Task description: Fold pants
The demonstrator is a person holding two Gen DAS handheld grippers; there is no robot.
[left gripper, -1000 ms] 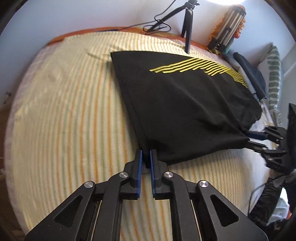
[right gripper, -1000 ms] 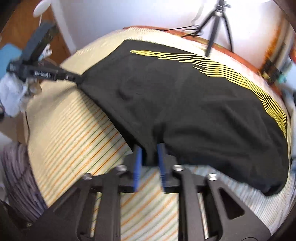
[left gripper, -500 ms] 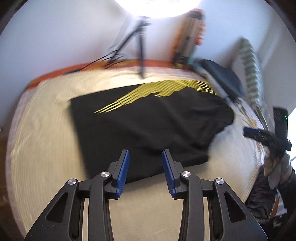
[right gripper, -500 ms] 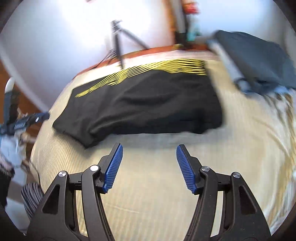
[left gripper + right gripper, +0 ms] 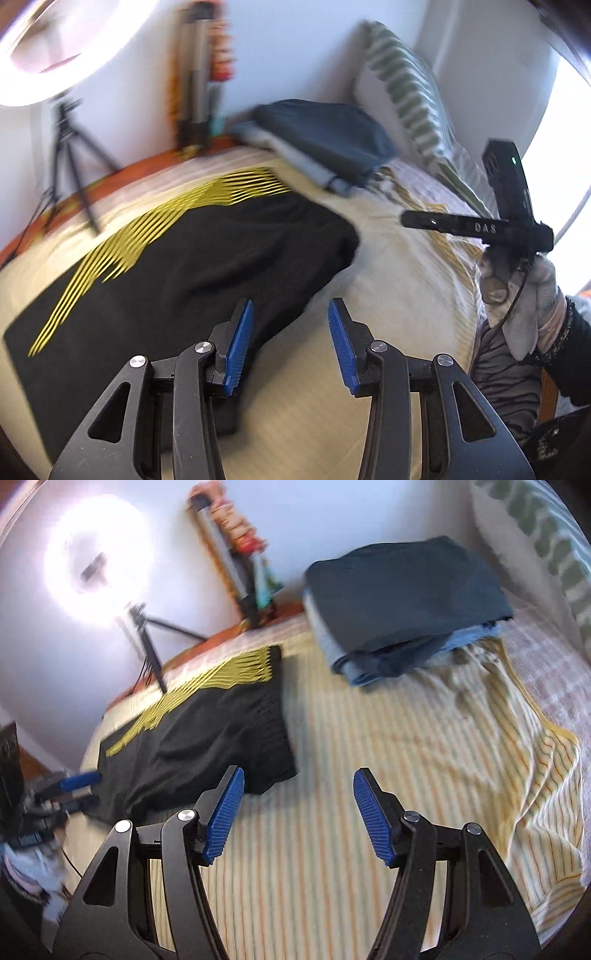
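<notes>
Both grippers released, holding nothing. Left gripper (image 5: 290, 345) jaws spread, hovering over the near edge of the black pants (image 5: 177, 266), its left finger above the cloth. Right gripper (image 5: 298, 814) jaws wide, above bare striped bedsheet (image 5: 369, 738), just beside the pants' near corner. Pants lie flat on the bed, yellow stripes toward the far edge. Pile of dark folded clothes (image 5: 402, 602) sits near the pillow (image 5: 406, 99), apart from the pants.

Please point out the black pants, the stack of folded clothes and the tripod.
black pants (image 5: 192, 258), left wrist view, plain black middle.
stack of folded clothes (image 5: 402, 590), right wrist view, dark top garment.
tripod (image 5: 149, 653), right wrist view, centre pole.
</notes>
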